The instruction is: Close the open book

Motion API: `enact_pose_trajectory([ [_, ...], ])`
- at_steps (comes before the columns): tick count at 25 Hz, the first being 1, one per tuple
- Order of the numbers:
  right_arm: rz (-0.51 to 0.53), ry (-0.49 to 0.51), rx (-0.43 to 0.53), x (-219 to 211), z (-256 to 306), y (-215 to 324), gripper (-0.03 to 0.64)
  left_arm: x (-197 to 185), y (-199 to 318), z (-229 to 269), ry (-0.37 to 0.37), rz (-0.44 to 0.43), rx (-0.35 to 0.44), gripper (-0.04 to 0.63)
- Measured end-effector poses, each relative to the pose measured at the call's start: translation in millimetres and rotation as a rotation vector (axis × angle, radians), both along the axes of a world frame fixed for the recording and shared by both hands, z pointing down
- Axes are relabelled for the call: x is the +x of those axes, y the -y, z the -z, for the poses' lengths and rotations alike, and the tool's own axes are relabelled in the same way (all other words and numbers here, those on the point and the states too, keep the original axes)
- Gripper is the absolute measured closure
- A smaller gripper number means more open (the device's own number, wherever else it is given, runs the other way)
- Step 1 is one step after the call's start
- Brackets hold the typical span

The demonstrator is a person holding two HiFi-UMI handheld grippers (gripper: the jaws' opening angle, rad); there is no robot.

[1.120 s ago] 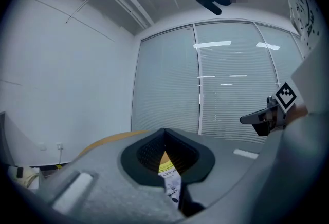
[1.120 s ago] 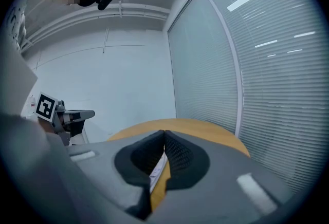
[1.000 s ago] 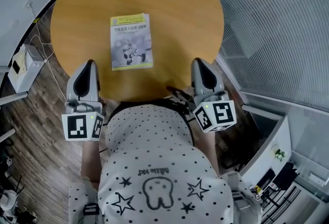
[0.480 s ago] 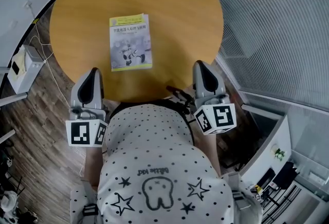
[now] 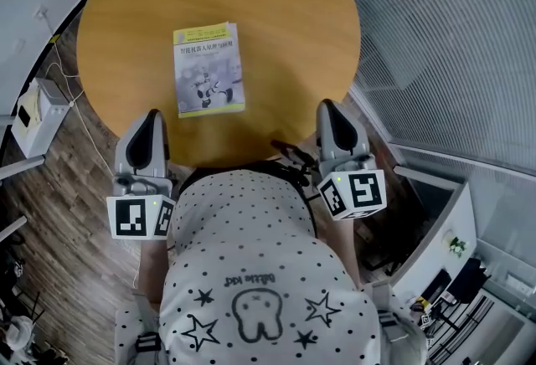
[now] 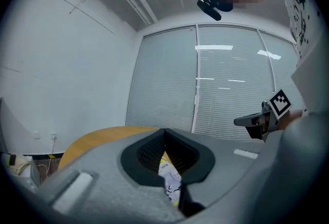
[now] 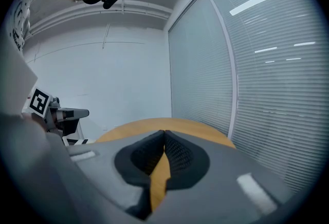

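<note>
A closed book with a pale blue-and-white cover lies flat on the round wooden table, left of the table's middle. My left gripper hovers at the table's near edge, just below and left of the book, jaws shut and holding nothing. My right gripper is at the near right edge, well clear of the book, also shut and holding nothing. In the left gripper view the shut left gripper shows a sliver of the book beyond it. The right gripper view shows the right gripper shut over bare tabletop.
A white box with cables sits on the wooden floor left of the table. Slatted blinds run along the right. A white cabinet stands at lower right. The person's dotted shirt fills the lower middle.
The left gripper has drawn back a touch toward the person. The book and the right gripper stay where they were.
</note>
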State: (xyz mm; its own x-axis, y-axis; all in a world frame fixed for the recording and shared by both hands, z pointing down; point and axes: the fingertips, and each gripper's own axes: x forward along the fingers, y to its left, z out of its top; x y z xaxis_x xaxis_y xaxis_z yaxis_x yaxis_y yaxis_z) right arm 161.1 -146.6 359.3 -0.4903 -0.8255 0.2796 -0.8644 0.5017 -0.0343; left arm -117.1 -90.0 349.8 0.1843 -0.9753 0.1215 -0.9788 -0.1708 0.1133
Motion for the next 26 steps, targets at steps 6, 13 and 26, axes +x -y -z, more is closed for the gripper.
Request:
enact_pose_trajectory([
  [6,0.005,-0.013,-0.003,0.3,-1.2,-1.2,0.612,3.5,4.8,2.1,0.008,-0.012,0.008,0.586],
  [13,0.006,-0.018,-0.005,-0.3,-2.0,-2.1,0.614,3.9,7.1,3.4,0.02,-0.01,0.019,0.586],
  [26,0.013,-0.021,-0.01,-1.0,-2.3,-1.2,0.612,1.9,8.7,2.5,0.018,-0.002,0.013,0.586],
])
